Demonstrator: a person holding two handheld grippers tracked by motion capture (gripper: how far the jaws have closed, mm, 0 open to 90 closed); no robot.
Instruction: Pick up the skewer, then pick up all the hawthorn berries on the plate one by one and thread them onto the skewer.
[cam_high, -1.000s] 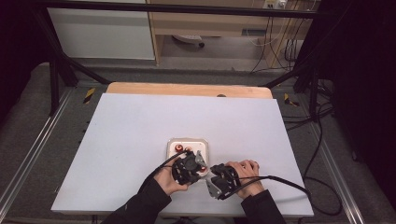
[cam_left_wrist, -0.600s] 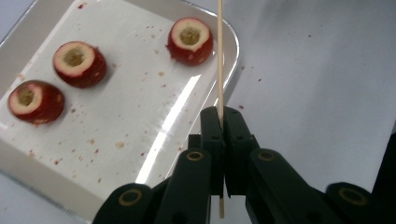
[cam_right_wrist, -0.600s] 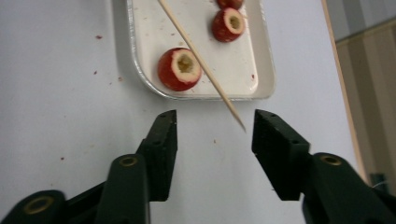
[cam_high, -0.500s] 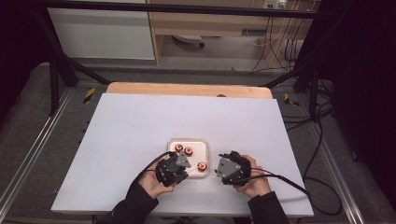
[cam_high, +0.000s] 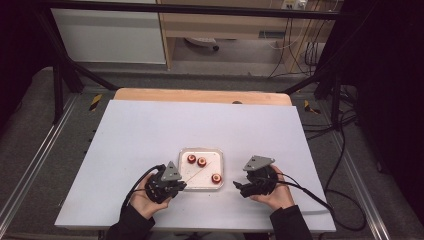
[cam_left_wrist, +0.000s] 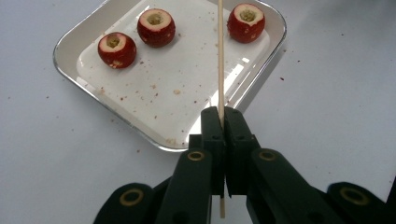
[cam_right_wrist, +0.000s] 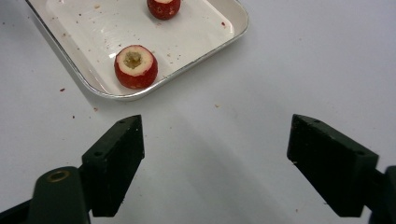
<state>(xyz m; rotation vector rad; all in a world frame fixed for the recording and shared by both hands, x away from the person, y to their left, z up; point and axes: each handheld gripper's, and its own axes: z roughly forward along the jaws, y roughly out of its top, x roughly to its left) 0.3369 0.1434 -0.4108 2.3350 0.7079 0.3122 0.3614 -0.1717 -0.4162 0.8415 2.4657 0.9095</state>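
Skewer (cam_left_wrist: 221, 56) bare, pinched in left gripper (cam_left_wrist: 223, 122) over tray (cam_left_wrist: 261, 79). Three cored fruits (cam_left_wrist: 156, 27) lie unthreaded. Right gripper (cam_right_wrist: 215, 158) spread, empty. Judged: threading not begun.

Left gripper (cam_high: 179, 186): jaws closed, clamping thin wooden skewer (cam_left_wrist: 220, 56). Right gripper (cam_high: 239, 188): jaws spread wide, nothing between. Both hand-held, low over bench.
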